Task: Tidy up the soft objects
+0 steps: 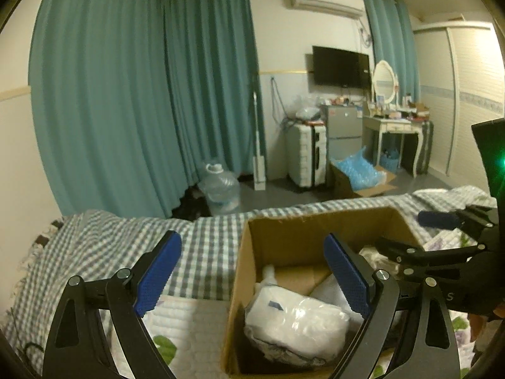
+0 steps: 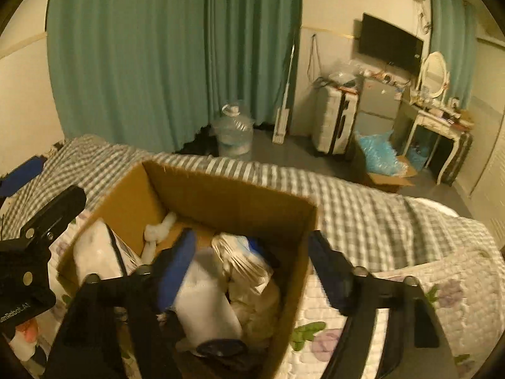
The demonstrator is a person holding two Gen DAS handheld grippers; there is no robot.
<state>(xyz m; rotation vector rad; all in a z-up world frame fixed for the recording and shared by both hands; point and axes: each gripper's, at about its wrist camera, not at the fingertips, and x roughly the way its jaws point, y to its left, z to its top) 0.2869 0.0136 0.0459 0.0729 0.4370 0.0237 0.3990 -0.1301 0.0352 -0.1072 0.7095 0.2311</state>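
Observation:
An open cardboard box [image 1: 274,240] stands on the bed and also shows in the right wrist view [image 2: 221,199]. It holds soft white packs: a plastic-wrapped white bundle [image 1: 296,319], a white roll [image 2: 208,303], a crumpled white pack [image 2: 243,262] and a small white knotted piece [image 2: 157,230]. My left gripper [image 1: 252,271] is open and empty, its jaws astride the box's left wall. My right gripper [image 2: 255,271] is open and empty above the box's right side, one finger inside, one outside. The right gripper also shows in the left wrist view [image 1: 438,233].
The bed has a grey checked blanket [image 1: 126,240] and a white flowered quilt [image 2: 394,300]. Beyond the bed are a water jug [image 1: 221,189], a white suitcase [image 1: 304,154], a floor box with blue plastic [image 1: 359,173], a dressing table [image 1: 394,126] and teal curtains [image 1: 126,94].

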